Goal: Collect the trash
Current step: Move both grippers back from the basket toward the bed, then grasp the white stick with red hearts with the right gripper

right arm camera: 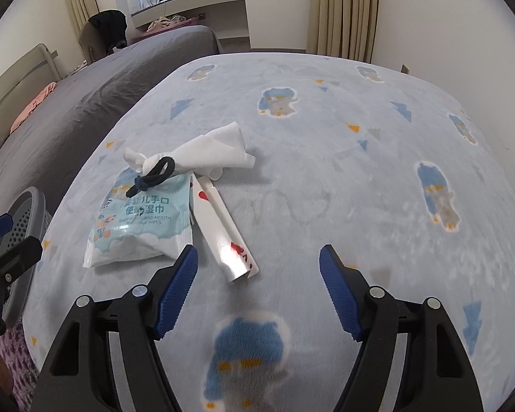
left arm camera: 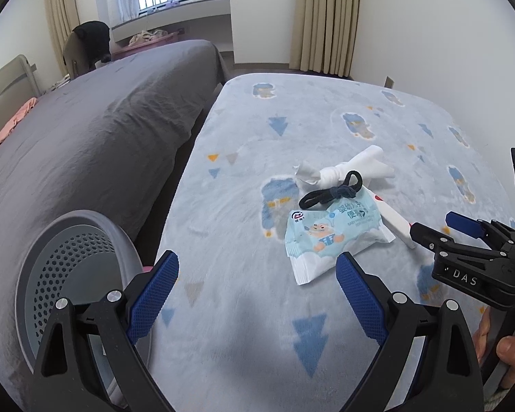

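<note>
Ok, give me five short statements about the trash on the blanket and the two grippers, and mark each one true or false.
1. The black hair tie lies partly on the wipes packet. True.
2. The right gripper holds the folded white card. False: its jaws are open and empty, the card lies on the blanket.
3. The crumpled tissue lies beyond the packet. True.
4. The perforated bin stands on the blanket's right side. False: it is at the left edge.
5. The left gripper is open. True.
</note>
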Available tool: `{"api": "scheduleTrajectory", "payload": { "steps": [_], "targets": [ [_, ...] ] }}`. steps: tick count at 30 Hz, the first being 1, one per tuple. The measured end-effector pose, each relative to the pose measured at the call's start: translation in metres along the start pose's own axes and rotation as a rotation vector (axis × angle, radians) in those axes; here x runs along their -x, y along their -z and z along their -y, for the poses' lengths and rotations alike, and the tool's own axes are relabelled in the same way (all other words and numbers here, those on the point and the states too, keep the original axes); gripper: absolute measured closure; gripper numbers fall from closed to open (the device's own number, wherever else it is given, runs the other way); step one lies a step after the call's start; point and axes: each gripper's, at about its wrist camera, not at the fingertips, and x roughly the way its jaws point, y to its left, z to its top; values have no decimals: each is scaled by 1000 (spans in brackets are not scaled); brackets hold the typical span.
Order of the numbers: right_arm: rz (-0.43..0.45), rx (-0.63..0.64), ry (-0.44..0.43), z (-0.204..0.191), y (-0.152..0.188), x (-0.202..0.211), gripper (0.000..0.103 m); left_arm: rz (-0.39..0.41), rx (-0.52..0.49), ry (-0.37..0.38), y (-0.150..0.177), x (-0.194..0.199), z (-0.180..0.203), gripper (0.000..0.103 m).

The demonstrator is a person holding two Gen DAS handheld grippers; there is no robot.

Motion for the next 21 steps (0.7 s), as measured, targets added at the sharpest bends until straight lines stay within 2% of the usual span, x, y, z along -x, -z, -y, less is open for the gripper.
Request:
{"api": "scheduleTrajectory", "payload": {
  "steps": [13,21],
  "targets": [
    [-31,33,1,-2,-8,-22,33,-31,1,4,5,-14,3,12],
    [-30,111,48,-20,-14,-36,33,-40,8,8,6,-16,2,12]
  ]
}}
